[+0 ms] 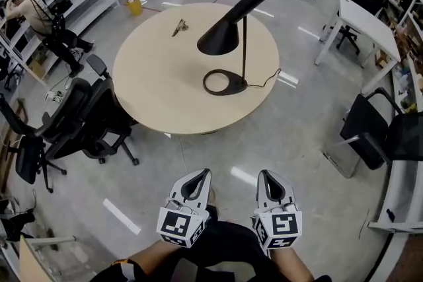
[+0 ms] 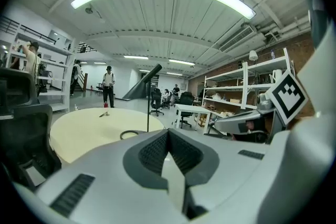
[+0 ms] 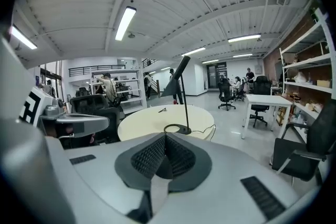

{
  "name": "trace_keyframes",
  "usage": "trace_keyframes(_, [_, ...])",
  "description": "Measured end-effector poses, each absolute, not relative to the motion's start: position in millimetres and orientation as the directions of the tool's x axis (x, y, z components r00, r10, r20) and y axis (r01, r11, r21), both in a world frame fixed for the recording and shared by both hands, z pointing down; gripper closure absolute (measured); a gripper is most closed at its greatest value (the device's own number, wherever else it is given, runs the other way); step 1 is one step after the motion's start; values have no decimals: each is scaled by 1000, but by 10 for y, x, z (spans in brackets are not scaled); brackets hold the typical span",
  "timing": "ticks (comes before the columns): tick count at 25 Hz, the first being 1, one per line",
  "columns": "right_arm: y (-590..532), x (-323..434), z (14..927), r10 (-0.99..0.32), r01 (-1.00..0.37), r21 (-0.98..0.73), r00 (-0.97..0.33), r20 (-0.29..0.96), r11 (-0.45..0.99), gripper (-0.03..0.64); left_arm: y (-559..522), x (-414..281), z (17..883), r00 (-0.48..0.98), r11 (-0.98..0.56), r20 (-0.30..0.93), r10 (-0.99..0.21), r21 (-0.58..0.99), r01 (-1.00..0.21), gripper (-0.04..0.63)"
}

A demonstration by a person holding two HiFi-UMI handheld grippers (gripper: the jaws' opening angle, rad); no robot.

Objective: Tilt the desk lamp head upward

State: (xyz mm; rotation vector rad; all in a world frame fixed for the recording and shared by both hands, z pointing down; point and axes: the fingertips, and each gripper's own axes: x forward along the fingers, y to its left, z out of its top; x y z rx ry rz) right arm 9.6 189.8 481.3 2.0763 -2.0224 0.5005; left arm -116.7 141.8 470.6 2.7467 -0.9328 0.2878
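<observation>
1. My left gripper (image 1: 197, 176) is pressed together, with nothing in it.
2. My right gripper (image 1: 268, 177) is pressed together too, and it is empty.
3. Both hang low by my body, over the floor, well apart from the table (image 1: 149, 86).
4. The lamp (image 1: 229, 24) stands on the table, with its base (image 1: 225, 82) near the near right edge.
5. The head (image 1: 218, 40) is a black cone. Its wide mouth tips down toward the middle of the table. Its thin tail sticks up to the right, past the pole (image 1: 244, 49).
6. The lamp is straight ahead, between my two grippers. The mouth is more on my left gripper's side, and the pole and tail are more on my right. Neither gripper is clearly nearer.
7. I think I must first reach forward over the near edge, then lift the mouth end.
</observation>
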Motion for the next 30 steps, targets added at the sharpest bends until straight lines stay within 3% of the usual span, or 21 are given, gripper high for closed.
trace_keyframes(18, [178,-104,4412,-935,-996,-16,80,347,-92,601,-363,-1258,4479,847,-811,168,-505,242,-532,549])
trace_keyframes(30, [-609,711,4456,-944,-995,-15,-99,313,99,601,-1058,-549,4408,721,-694,178,-669,198,-692,549])
